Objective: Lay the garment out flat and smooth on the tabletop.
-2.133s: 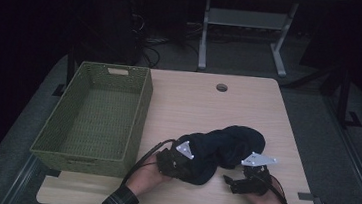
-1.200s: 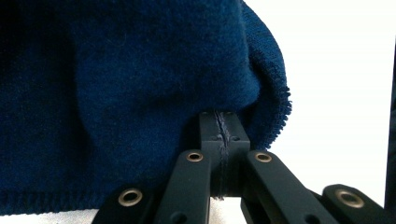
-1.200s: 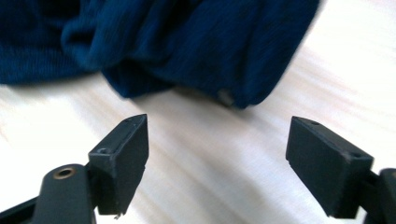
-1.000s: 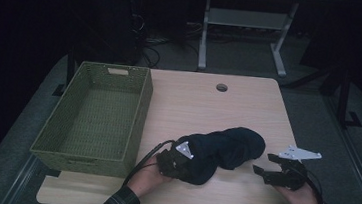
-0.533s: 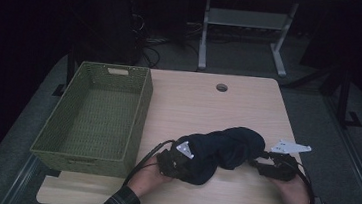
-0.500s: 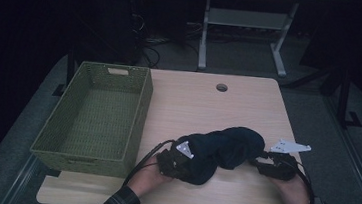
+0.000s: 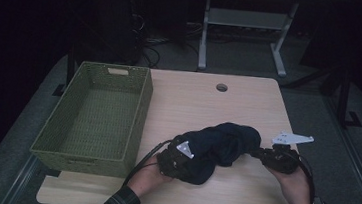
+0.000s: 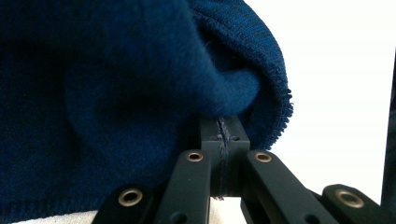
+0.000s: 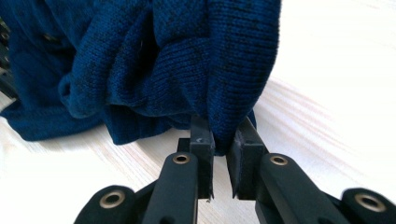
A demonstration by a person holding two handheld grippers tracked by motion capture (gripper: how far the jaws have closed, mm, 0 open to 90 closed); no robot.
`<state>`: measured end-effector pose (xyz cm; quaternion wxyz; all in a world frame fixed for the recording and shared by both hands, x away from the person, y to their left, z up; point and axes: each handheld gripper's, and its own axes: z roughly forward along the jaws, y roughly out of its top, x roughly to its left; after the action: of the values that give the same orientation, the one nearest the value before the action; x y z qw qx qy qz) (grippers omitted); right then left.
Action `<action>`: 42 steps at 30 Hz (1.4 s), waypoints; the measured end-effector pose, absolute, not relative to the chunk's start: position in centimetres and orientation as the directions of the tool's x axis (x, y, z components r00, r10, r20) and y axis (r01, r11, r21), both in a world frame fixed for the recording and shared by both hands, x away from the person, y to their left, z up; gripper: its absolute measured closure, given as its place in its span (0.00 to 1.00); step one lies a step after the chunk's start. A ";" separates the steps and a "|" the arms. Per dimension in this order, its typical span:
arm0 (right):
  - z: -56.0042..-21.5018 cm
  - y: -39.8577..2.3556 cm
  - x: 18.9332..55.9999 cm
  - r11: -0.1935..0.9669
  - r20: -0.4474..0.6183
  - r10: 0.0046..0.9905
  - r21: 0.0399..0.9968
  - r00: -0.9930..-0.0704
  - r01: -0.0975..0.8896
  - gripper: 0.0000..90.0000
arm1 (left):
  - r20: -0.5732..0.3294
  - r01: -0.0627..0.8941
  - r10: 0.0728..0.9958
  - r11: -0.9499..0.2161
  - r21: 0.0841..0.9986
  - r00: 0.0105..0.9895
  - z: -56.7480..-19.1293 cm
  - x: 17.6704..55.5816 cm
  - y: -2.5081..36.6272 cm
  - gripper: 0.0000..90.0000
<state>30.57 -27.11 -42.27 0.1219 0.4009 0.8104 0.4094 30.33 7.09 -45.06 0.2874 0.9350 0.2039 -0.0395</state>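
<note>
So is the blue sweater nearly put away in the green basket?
Not yet. The blue sweater sits bunched on the table, beside the green basket. The left tongs are pinched shut on one fold, and the right tongs have just been closing on another fold. Lifting it into the basket is left.

Nothing to read anywhere here: no label, brand, number or sign comes up on the dark blue knitted garment (image 9: 187, 60) bunched just ahead of the jaws. The black jaws carry brass rivets and no lettering, and the pale surface (image 9: 327, 107) beyond them is bare of print. The green basket (image 7: 94, 119) off to the side shows no tag either.
</note>
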 end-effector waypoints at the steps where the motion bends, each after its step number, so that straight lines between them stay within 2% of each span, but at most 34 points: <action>1: -42.0 -27.0 30.6 0.345 0.129 0.749 0.762 -0.649 0.548 0.90 | -0.191 0.404 0.358 -0.752 0.521 0.914 -45.1 30.3 7.1 1.00; 28: -34.4 -27.0 36.1 0.351 0.038 0.804 0.776 -0.594 0.524 0.91 | -0.203 0.411 0.359 -0.748 0.520 0.911 -45.1 30.6 7.2 1.00; 42: -32.6 -27.4 39.9 0.341 -0.002 0.853 0.758 -0.522 0.556 0.91 | -0.206 0.412 0.358 -0.749 0.518 0.911 -45.1 30.6 7.2 1.00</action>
<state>39.91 -27.36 -32.56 0.2048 0.4442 0.7930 0.3632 30.56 7.24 -45.07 0.2879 0.9341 0.2059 -0.0471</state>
